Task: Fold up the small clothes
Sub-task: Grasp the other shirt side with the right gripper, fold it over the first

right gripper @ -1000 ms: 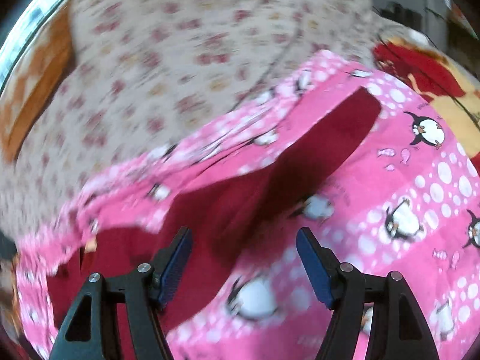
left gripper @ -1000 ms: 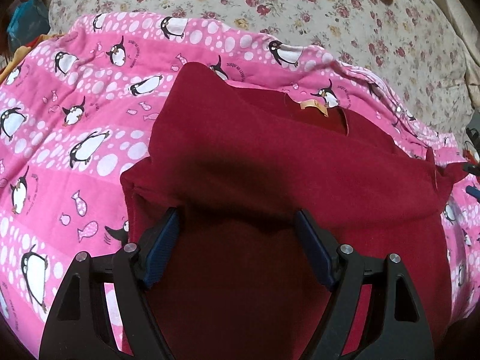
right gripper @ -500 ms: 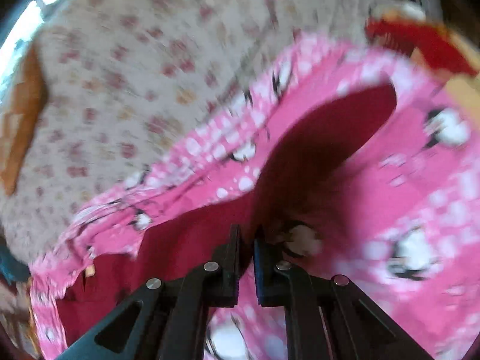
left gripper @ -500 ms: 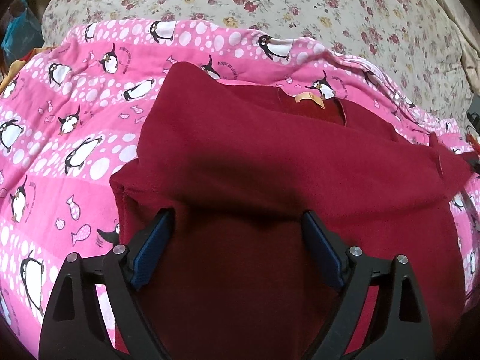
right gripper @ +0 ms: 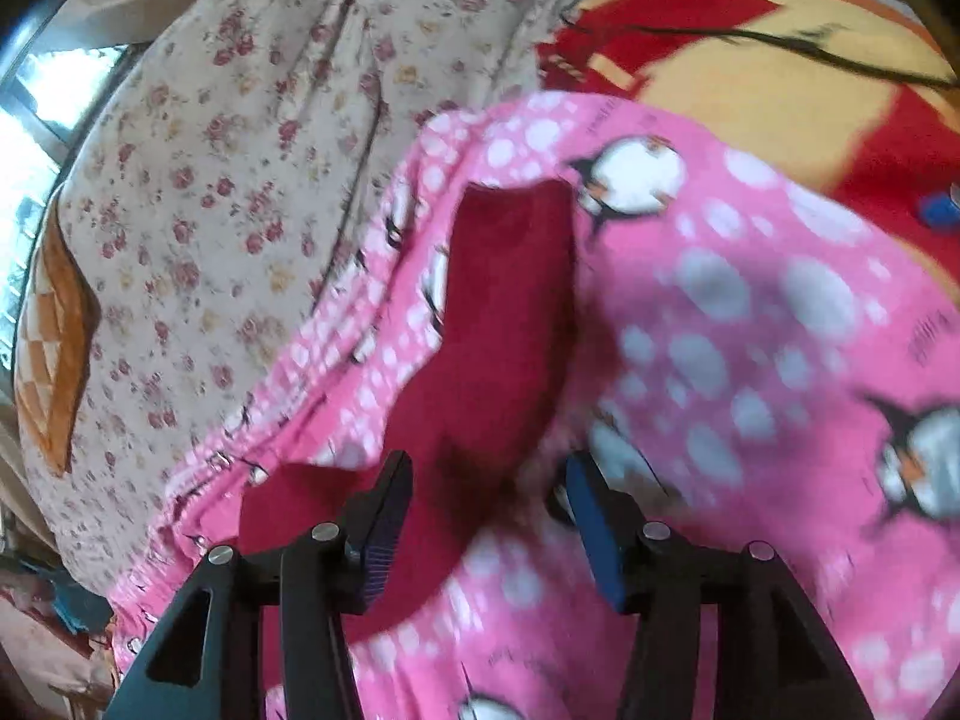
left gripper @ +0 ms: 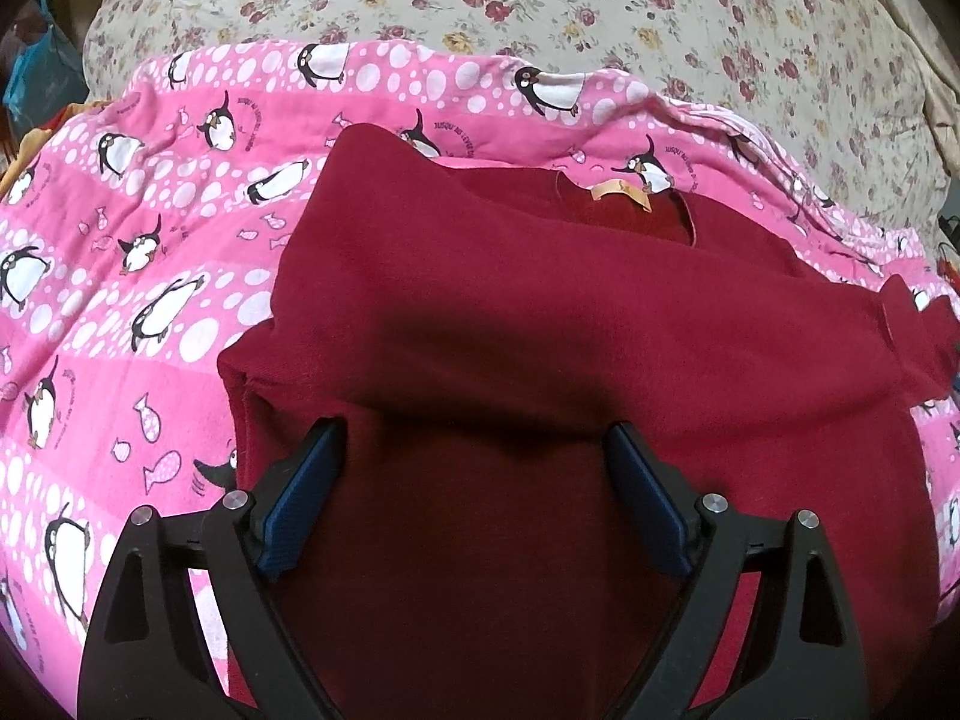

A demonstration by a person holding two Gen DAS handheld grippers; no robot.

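Note:
A dark red sweater [left gripper: 540, 324] lies on a pink penguin blanket [left gripper: 150, 276], its left sleeve folded in over the body and an orange neck label [left gripper: 621, 195] at the far side. My left gripper [left gripper: 474, 456] is open and empty, its jaws wide apart just over the sweater's near part. In the right wrist view the sweater's other sleeve [right gripper: 504, 324] stretches away across the blanket [right gripper: 750, 360]. My right gripper [right gripper: 486, 480] is open over the near end of that sleeve and holds nothing.
A floral beige quilt [left gripper: 540, 6] covers the bed beyond the blanket and shows in the right wrist view [right gripper: 240, 180]. A red and yellow blanket [right gripper: 780, 60] lies at the far right. An orange checked cloth [right gripper: 54, 348] sits at the left edge.
My right gripper was open, shut on the sleeve half a second ago, and is now open again, with the sleeve lying straighter. My left gripper has drawn back slightly, staying open.

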